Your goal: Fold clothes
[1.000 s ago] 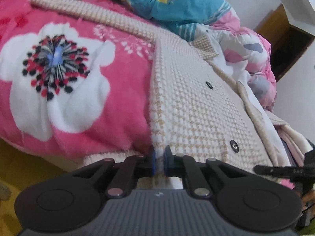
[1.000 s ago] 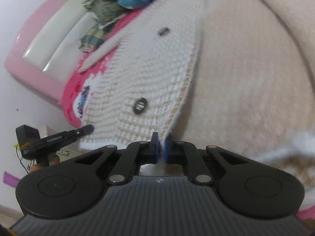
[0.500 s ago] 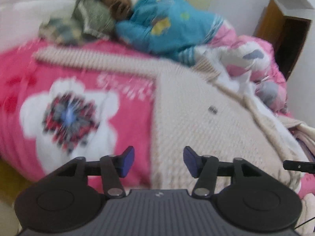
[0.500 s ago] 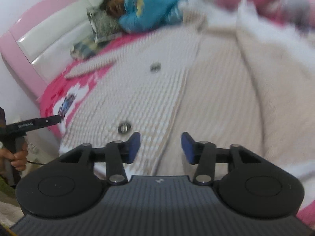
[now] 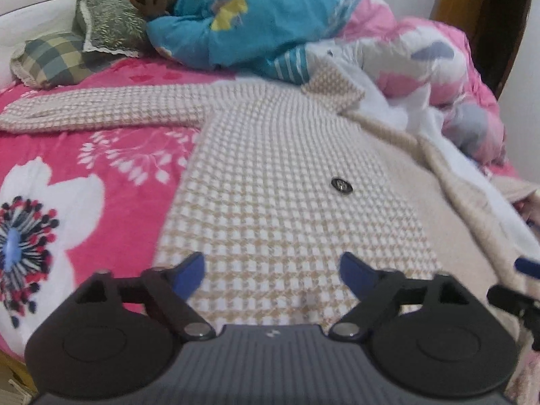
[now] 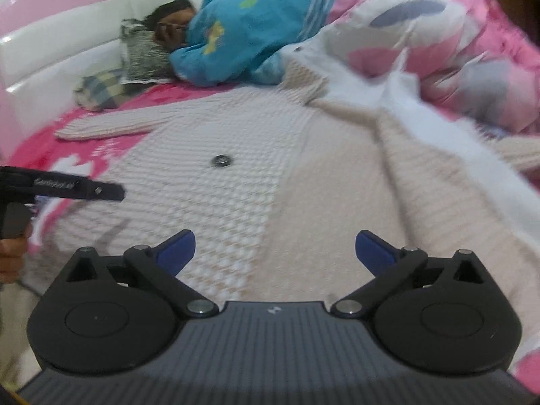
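The left tongs are spread wide and opening further, nothing between the blue pads; they hang tilted down over the hem of the checked coat. The right tongs are likewise spread and opening, empty above the coat's front. The coat lies flat across the middle of the frame on the pink flowered blanket, one sleeve stretched to the upper left. A person in blue lies along the top.
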Available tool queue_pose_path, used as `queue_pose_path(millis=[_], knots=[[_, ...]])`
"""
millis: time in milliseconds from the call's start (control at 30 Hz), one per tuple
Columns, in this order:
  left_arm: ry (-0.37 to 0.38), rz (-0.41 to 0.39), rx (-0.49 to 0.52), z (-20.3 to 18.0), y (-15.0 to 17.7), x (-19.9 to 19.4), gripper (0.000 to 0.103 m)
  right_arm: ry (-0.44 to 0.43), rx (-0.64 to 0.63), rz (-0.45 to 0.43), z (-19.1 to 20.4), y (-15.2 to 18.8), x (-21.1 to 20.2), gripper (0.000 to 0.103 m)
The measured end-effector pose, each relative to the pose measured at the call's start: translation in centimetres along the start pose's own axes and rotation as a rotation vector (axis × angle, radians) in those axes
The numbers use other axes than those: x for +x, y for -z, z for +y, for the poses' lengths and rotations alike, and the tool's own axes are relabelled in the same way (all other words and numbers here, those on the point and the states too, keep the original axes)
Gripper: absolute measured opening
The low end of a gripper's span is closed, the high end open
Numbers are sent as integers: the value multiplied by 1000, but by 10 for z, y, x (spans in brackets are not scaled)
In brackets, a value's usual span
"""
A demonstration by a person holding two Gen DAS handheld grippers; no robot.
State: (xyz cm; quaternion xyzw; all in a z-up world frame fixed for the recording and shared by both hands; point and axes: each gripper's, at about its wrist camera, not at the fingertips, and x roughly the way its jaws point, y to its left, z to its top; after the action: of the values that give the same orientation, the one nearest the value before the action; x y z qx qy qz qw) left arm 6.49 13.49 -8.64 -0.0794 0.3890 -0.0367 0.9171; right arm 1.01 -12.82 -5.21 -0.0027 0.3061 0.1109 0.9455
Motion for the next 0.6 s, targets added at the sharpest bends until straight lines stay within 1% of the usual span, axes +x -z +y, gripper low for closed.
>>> queue_pose_path(millis=[33,67,100,200,300,333,400,433,533,600], knots=[[2,5,6,-3,3,4,96,25,-16,-2,-1,2,1,102],[5,11,12,-5,6,9,100,35,-20,-5,-3,5,2,102],[-1,16,20,-6,9,14,102,44,-24,-8,-4,7,2,102],[-42,20,54,-13,14,21,103,55,-15,-7,-9,16,2,102],[-62,23,64,-18,14,21,103,84,-57,-29,-8,24,-7,102],[-65,26,60,-19,14,21,103,81,-62,-38,-9,26,-10,102],[-57,22,39,-19,11,16,103,44,-37,-50,-17,29,-19,102],[-44,11,20,-18,10,12,103,26,-24,-56,-21,31,-24,102],[0,-40,-22,-22,5,-2,103,-15,71,-77,-40,41,-37,102],[14,-74,-12,-32,0,-10,103,-19,113,-100,-53,48,-47,102]])
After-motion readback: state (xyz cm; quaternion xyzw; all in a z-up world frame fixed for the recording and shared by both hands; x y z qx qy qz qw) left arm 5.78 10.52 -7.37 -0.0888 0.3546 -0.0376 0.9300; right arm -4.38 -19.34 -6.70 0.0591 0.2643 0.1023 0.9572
